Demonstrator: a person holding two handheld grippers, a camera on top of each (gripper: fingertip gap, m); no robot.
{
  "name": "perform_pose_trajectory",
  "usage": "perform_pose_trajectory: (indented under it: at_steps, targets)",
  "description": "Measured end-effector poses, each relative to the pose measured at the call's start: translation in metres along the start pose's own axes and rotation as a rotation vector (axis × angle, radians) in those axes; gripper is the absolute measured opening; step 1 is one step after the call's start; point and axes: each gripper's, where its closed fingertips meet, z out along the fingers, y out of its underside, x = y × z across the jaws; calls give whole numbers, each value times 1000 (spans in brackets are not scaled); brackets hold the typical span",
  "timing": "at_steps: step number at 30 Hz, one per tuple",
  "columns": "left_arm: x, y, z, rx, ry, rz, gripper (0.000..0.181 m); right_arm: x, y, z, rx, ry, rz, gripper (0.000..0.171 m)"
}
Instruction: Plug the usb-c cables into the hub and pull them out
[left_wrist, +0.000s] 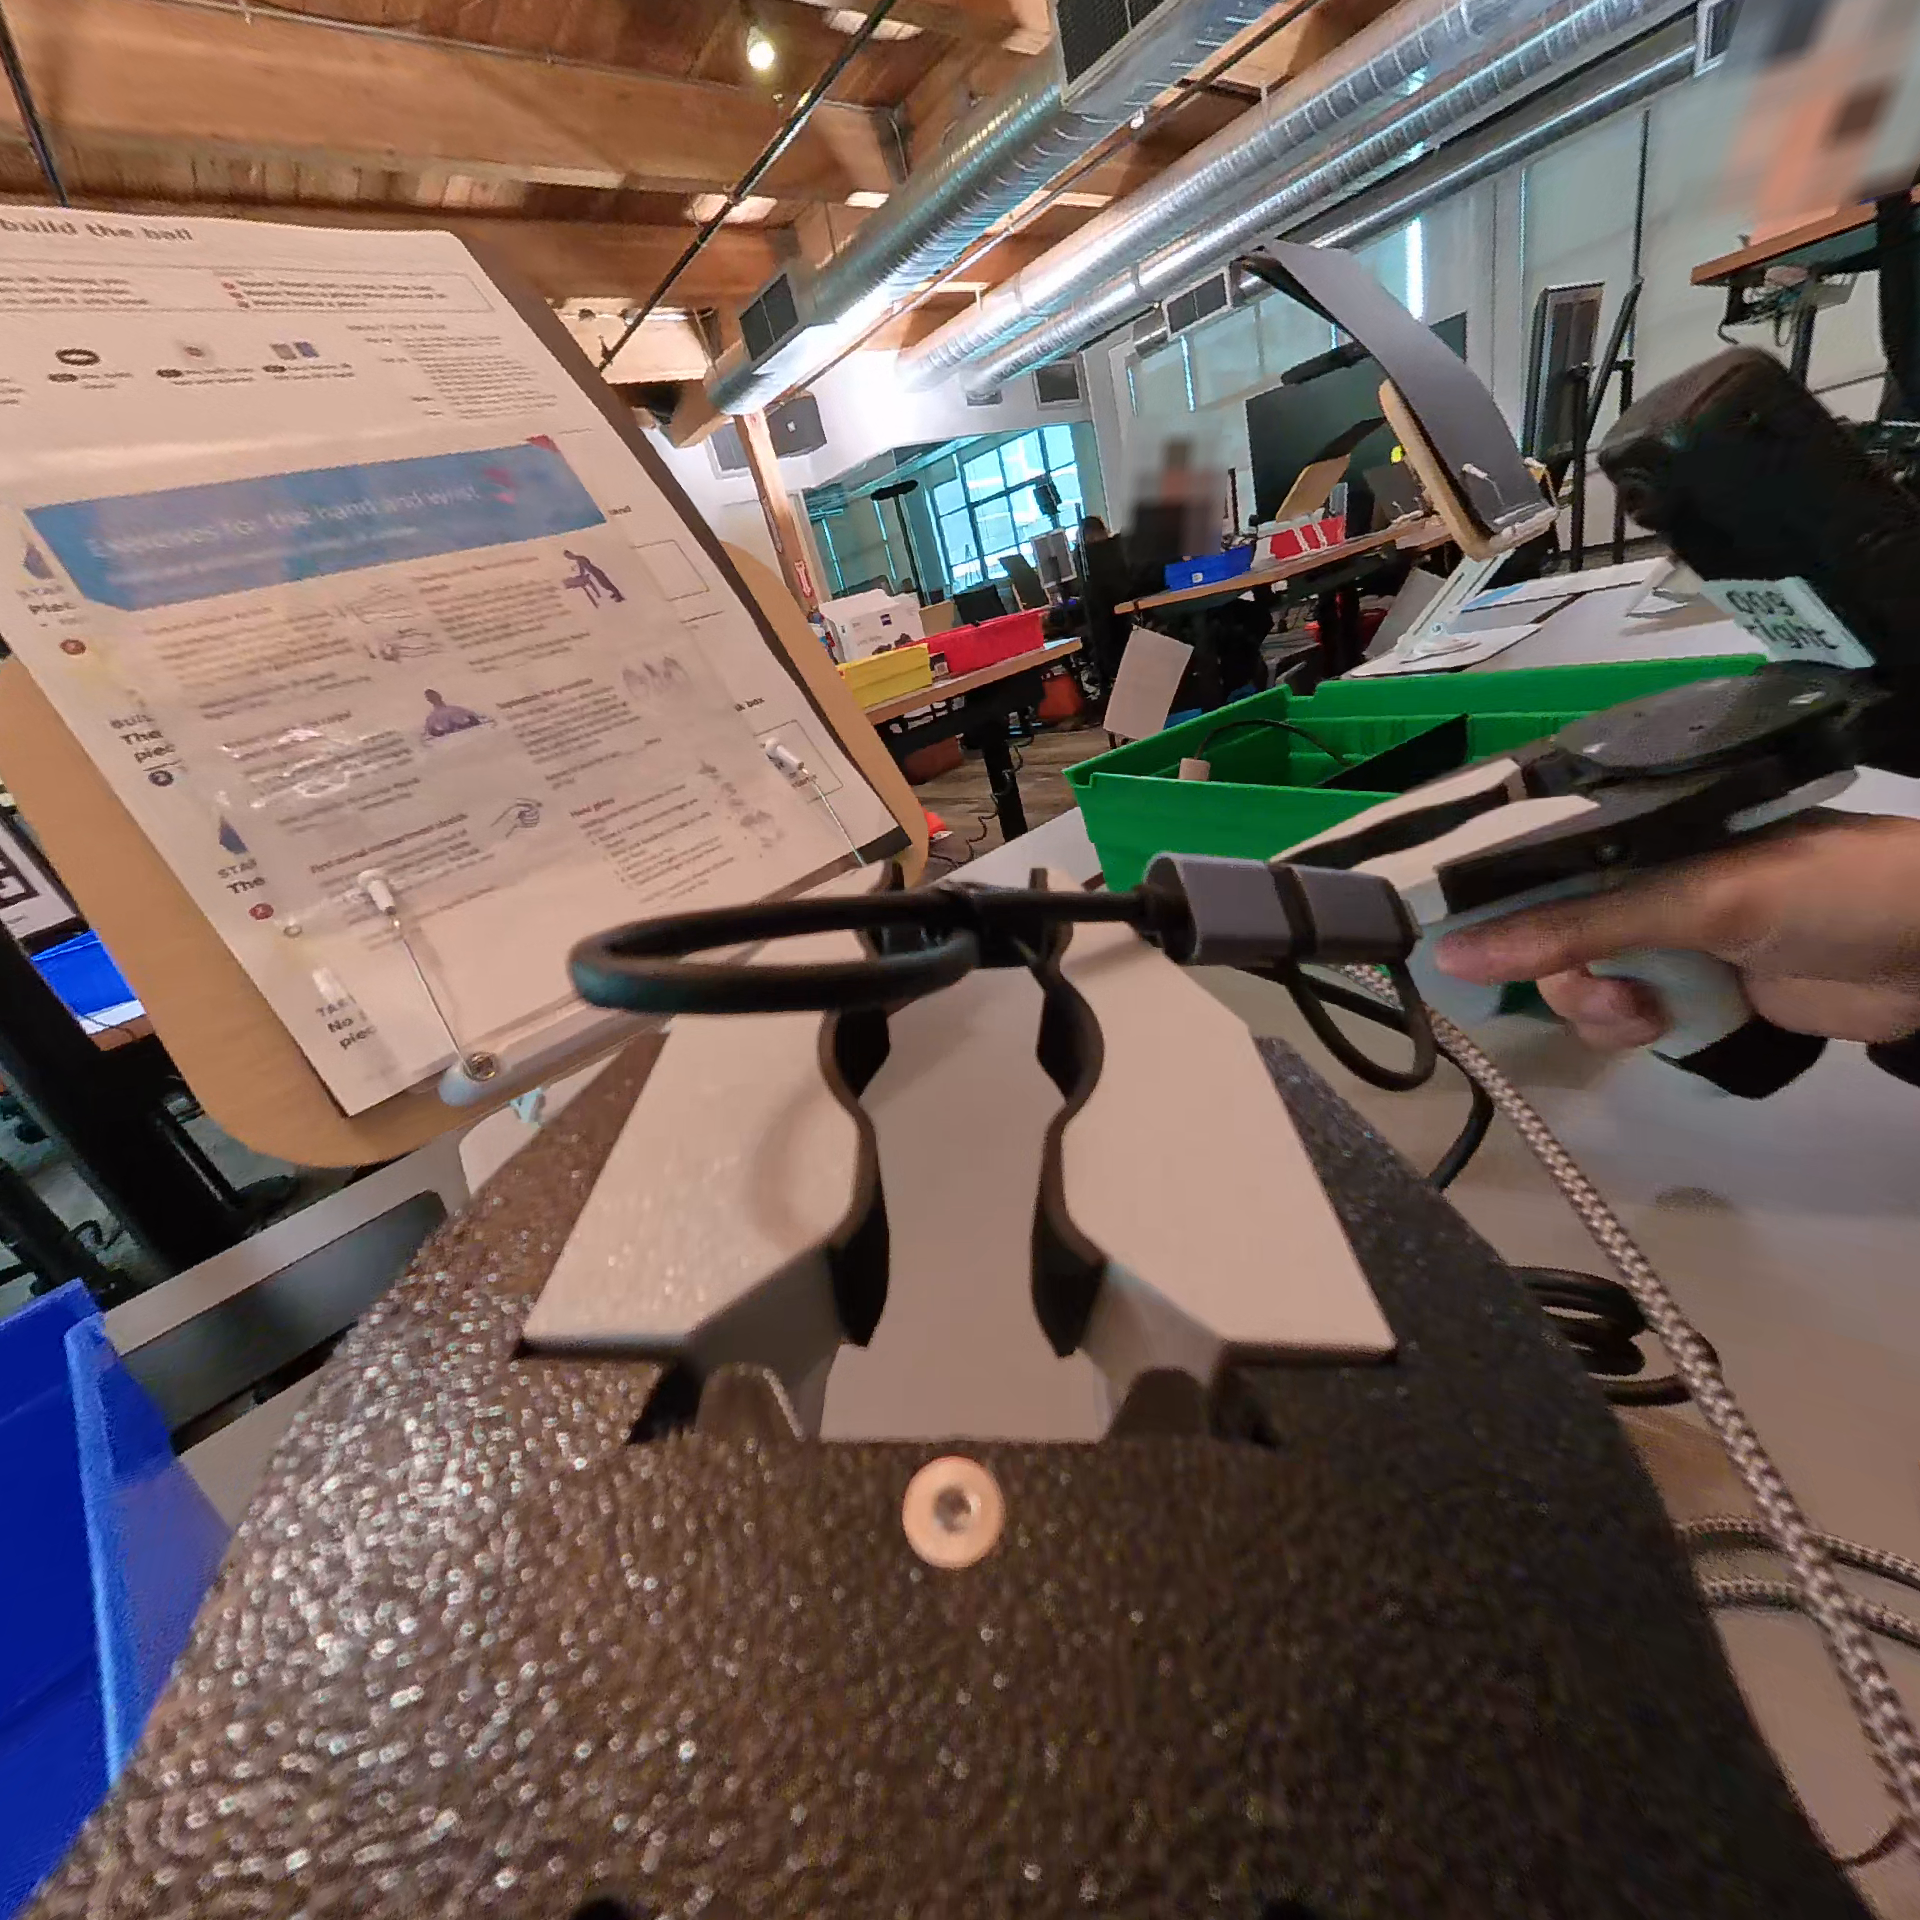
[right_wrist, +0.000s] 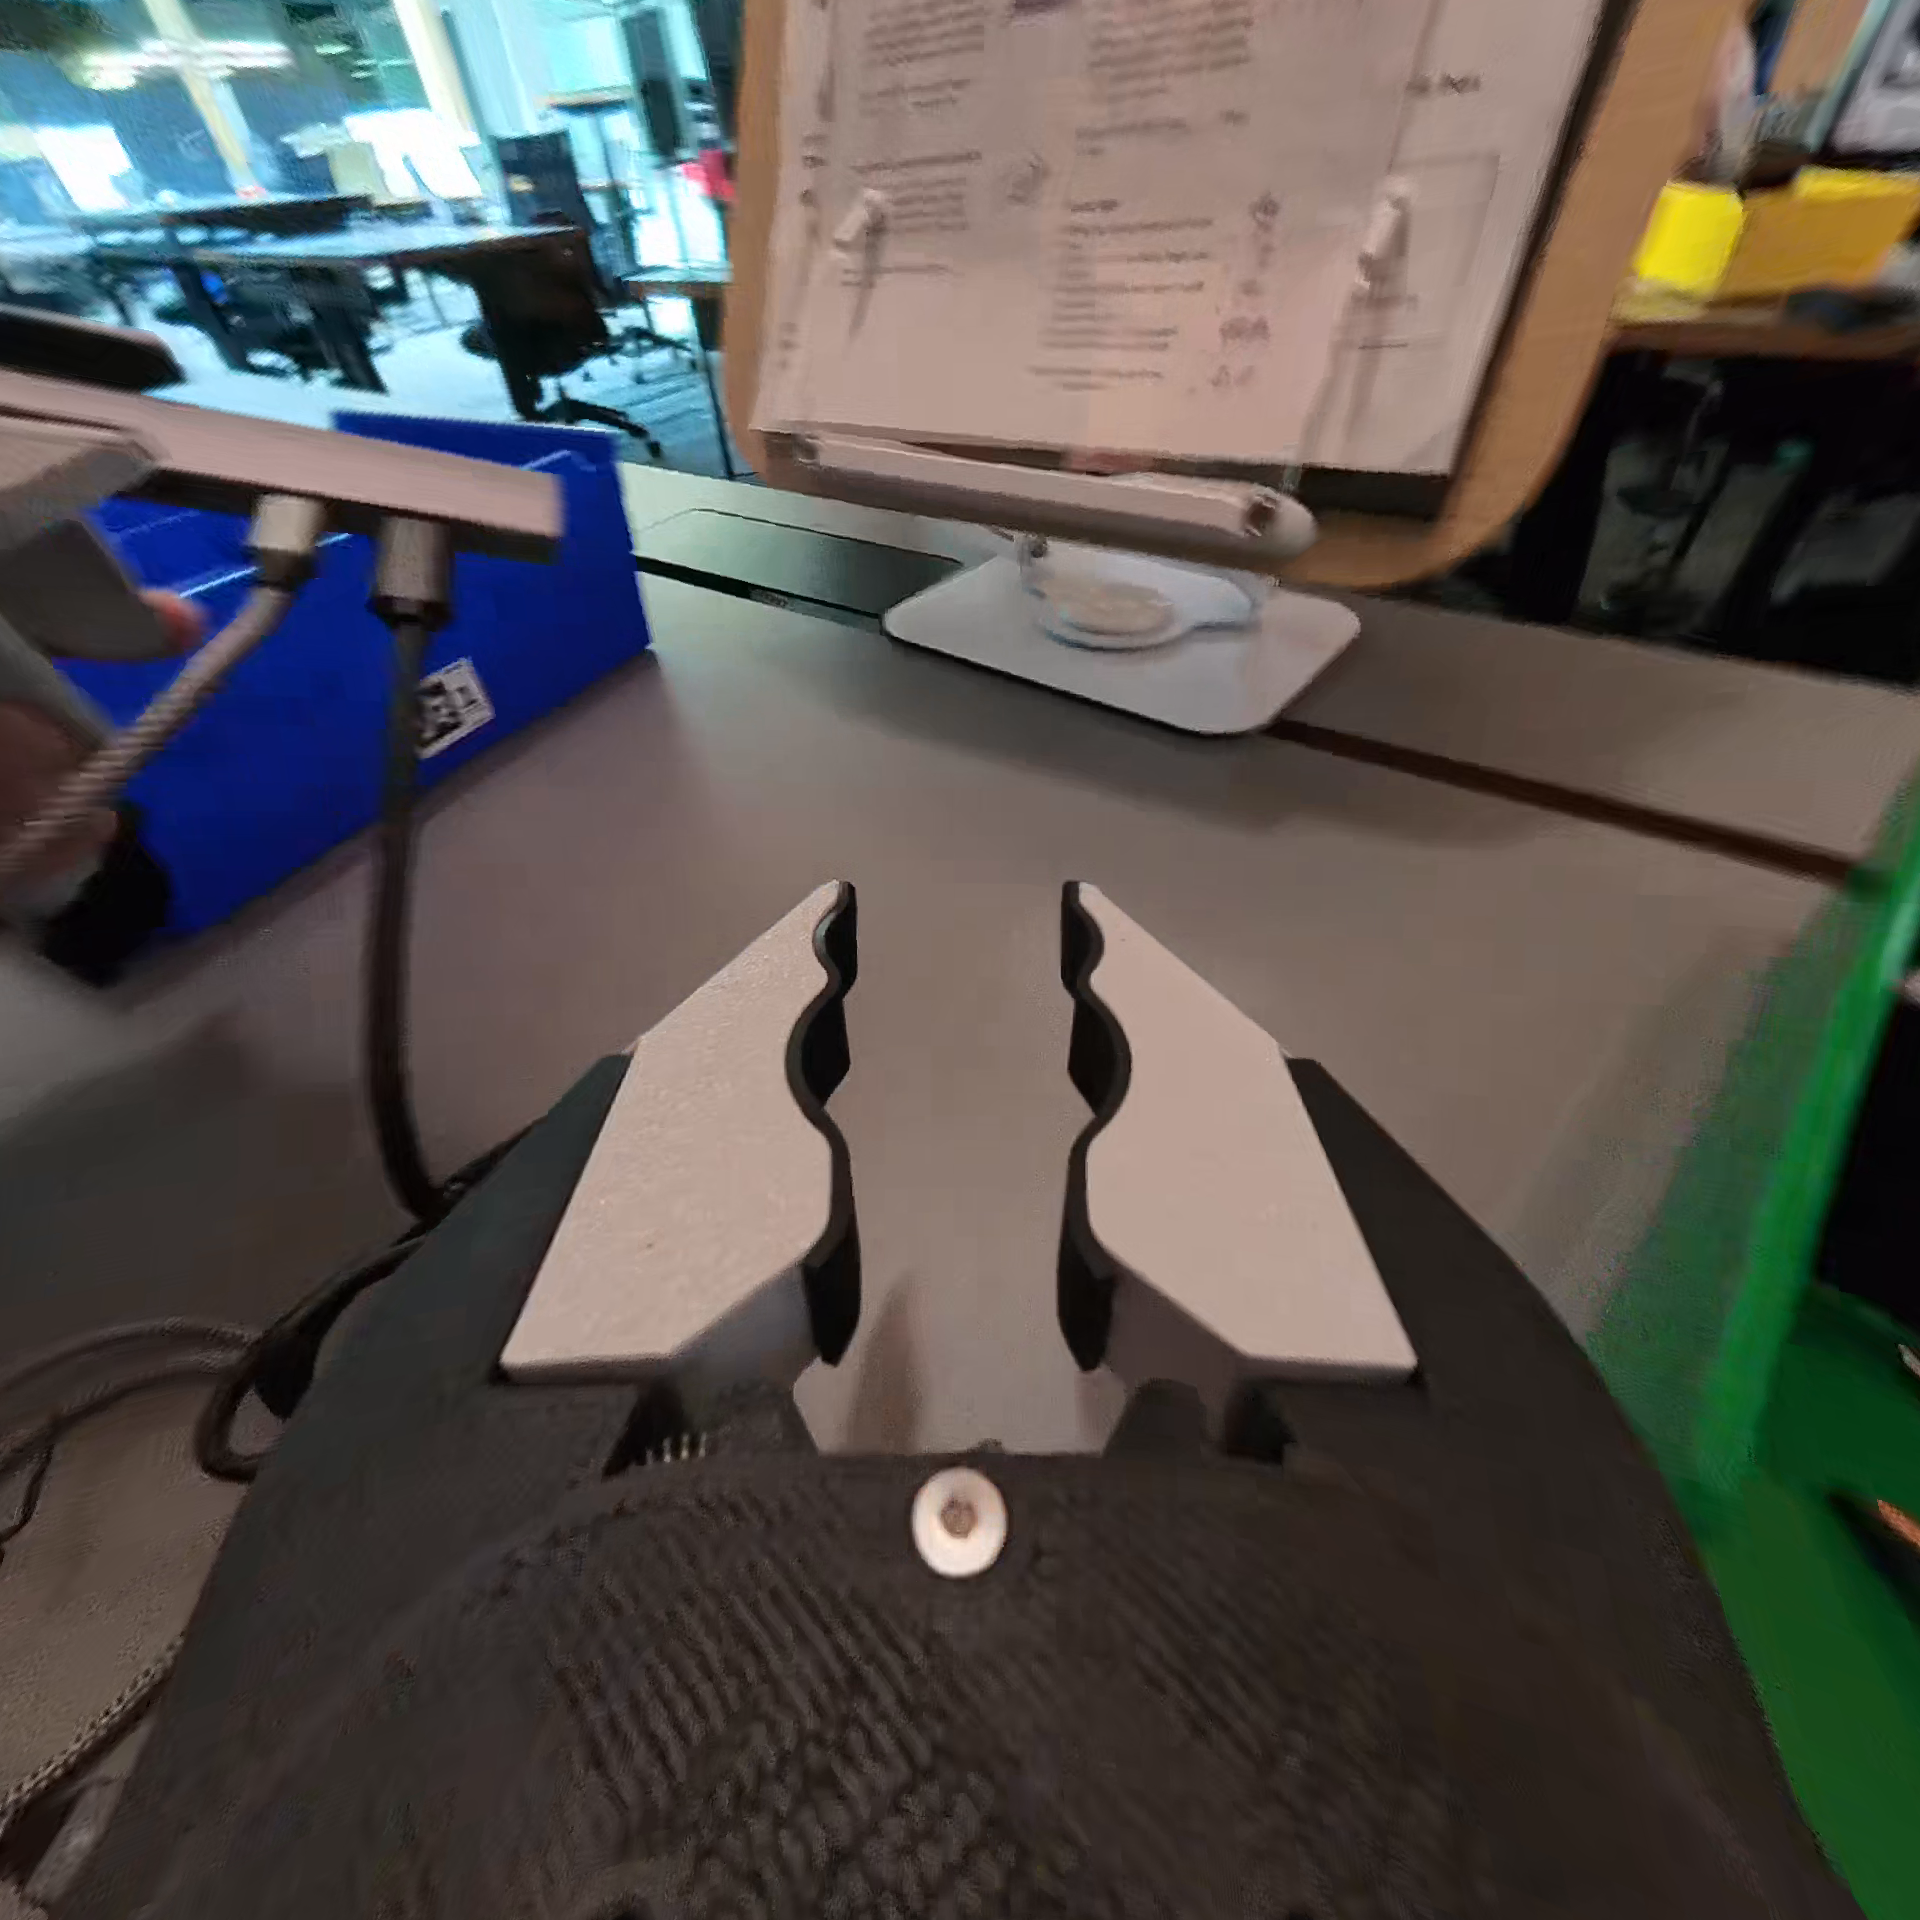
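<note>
hub (right_wrist: 343, 473) w/ 2 cables (right_wrist: 400, 831) plugged, right hand-held gripper (right_wrist: 958, 914) empty

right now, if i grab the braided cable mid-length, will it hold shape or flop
Probably flops: the braided cable sags in curves across the table. Its plug looks rigid and sits in the hub, so that is likely a firmer grip.

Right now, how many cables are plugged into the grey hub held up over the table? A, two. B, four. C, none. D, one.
A: in the right wrist view the hub has two plugs seated along its near edge, a braided cable and a black cable, both hanging down toward the table.
</note>
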Motion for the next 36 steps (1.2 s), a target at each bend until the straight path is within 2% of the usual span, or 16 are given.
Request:
perform_pose_trajectory:
  at_steps: [3,4,6,12,14,17,20,26,28,33,36]
  targets:
    - [6,4,2,-20,18,17,22,-59,-23,-3,109,-214,-155,52]
    - [7,4,3,-20,19,27,22,-73,-29,-5,152,-243,-187,29]
    - [8,6,3,-29,26,58,22,-91,-37,-10,208,-310,-187,41]
    - [11,4,1,-23,48,124,22,-86,-54,-23,286,-384,-30,47]
    - [18,2,2,-11,80,123,22,-78,-51,-18,277,-357,30,49]
    - [33,-2,1,18,162,99,22,-84,-38,-11,192,-517,284,56]
    - [47,-6,0,44,247,68,22,-82,-51,-16,261,-660,579,42]
    - [52,-11,-5,100,314,19,22,-83,-35,-11,167,-647,557,19]
    - [52,-15,-7,126,316,18,22,-78,-29,-6,134,-613,593,43]
    - [57,-19,-9,153,341,20,22,-90,-36,-14,141,-755,706,39]
    - [61,-21,-10,175,367,9,22,-96,-41,-18,149,-829,749,25]
